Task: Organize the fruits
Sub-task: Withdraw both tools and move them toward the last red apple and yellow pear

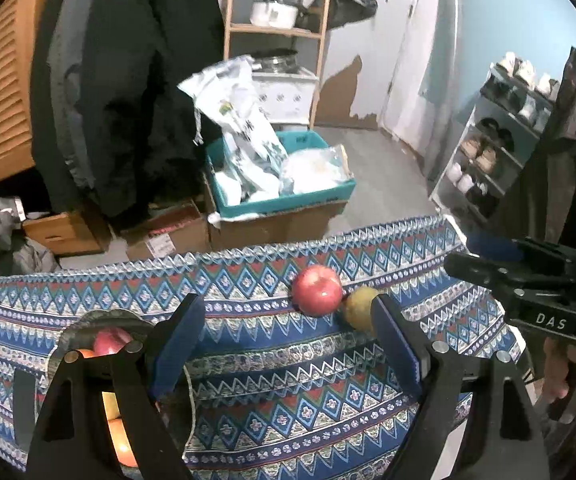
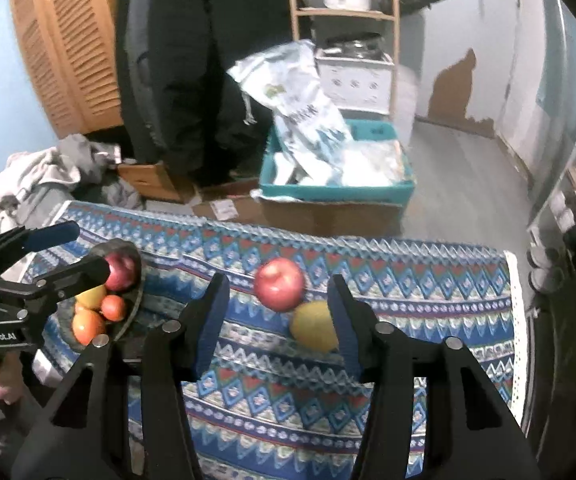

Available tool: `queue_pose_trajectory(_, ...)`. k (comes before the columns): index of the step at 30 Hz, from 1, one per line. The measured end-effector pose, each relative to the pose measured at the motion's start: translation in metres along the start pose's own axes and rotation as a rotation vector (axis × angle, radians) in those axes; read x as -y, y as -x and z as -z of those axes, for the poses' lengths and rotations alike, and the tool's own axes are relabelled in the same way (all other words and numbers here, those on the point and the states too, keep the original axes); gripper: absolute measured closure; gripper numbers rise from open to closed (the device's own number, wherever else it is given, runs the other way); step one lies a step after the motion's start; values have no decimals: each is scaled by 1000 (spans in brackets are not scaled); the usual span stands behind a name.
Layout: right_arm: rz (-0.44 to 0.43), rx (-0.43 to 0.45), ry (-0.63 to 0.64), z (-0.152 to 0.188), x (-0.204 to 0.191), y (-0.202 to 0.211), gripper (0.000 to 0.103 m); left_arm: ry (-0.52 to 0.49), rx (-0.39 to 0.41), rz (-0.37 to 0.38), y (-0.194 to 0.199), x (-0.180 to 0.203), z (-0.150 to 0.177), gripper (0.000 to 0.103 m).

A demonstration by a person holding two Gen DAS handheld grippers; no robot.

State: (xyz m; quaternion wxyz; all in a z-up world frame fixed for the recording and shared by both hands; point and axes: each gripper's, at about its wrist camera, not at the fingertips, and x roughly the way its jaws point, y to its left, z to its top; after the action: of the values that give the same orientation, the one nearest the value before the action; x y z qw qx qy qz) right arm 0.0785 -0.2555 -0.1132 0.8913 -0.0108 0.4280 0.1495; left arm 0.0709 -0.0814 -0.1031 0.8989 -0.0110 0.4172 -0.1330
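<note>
Left gripper [image 1: 288, 340] jaws wide, nothing between the pads, hovering over the patterned cloth [image 1: 288, 412] on the counter. Right gripper [image 2: 278, 320] jaws moderately apart, empty, pads touching no fruit. No earlier view to compare. Red apple [image 2: 280, 284] lies on the cloth beyond the right gripper's fingertips, roughly centred in the gap; yellow fruit [image 2: 313, 326] touches the apple's near side and sits just beside the right finger [image 2: 343, 320], partly hidden by it. From the left wrist, the apple [image 1: 316, 290] and yellow fruit [image 1: 359, 306] lie ahead and to the right, yellow fruit behind the right finger tip. Dark bowl [image 2: 134, 304] at the cloth's left end holds a red apple, a yellow piece and orange-red fruits; left gripper [image 2: 68, 256] reaches over it.
</note>
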Motion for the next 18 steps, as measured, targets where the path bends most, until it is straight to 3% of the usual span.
queue_pose_trajectory(8,13,-90,-43,12,27,-37,48,-42,-86,-15,-51,10,5,17)
queue_pose_trajectory(10,19,-115,-44,15,31,-48,42,-33,-114,-12,-65,9,8,17)
queue_pose_trajectory(18,15,-224,-32,25,40,-102,40,-26,-198,-26,-110,6,20,17)
